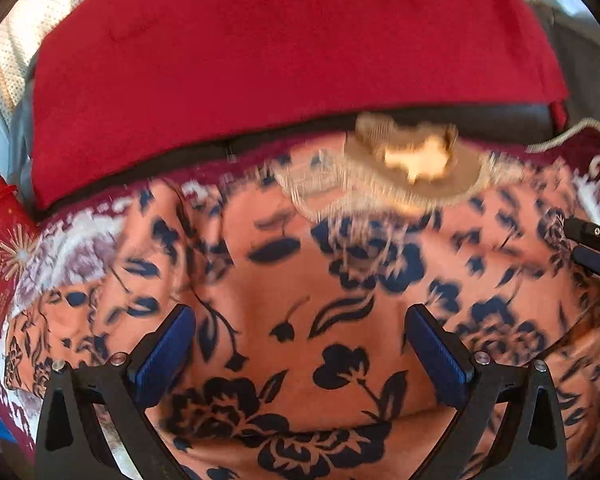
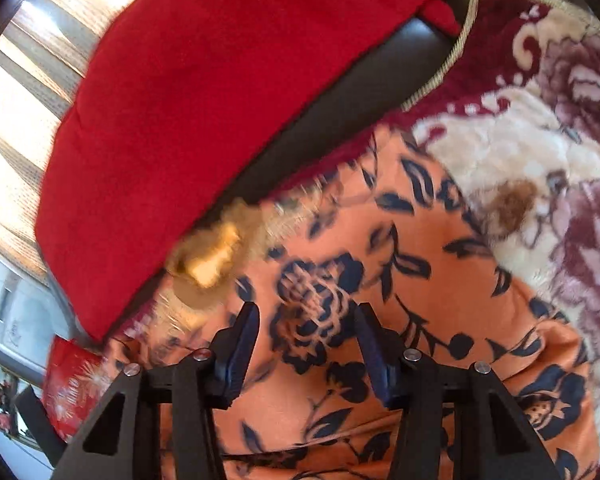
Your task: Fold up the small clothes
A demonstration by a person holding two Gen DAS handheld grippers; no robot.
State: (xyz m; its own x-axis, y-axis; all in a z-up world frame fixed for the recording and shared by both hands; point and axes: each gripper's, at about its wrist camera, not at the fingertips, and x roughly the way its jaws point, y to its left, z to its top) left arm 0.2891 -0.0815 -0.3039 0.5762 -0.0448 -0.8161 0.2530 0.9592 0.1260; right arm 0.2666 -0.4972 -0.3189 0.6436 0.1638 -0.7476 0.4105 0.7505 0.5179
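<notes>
Item 1. Orange floral garment (image 1: 300, 320): small piece of clothing, orange ground with dark blue flower and leaf print. Lies spread across the patterned blanket (image 2: 540, 184), filling the lower part of both wrist views. Cloth shows soft ripples and, in the right wrist view, a low crease near the bottom edge; no clean, squared fold line is visible. A tan, fringed patch (image 1: 412, 168) sits at its far edge, blurred; whether it is part of the garment cannot be told.

Item 2. Left gripper (image 1: 300, 344): jaws spread wide, blue pads facing each other with bare cloth between; nothing held. Positioned over the middle of the garment; contact with the cloth cannot be told.

Item 3. Right gripper (image 2: 306, 340): jaws parted to a moderate gap, narrower than the left; nothing pinched between them. Positioned over a large printed flower, toward the garment's far side.

Item 4. Red cushion (image 1: 284, 64): lies beyond the garment, apart from it, with a dark strip of upholstery between.

Item 5. Red printed packet (image 1: 0, 256): at the left edge, beside the blanket.

Progress, as judged: early. Garment appears laid out but not yet folded. Remaining: grasp an edge or corner with each gripper, bring one side over, flatten, repeat to a compact shape.
</notes>
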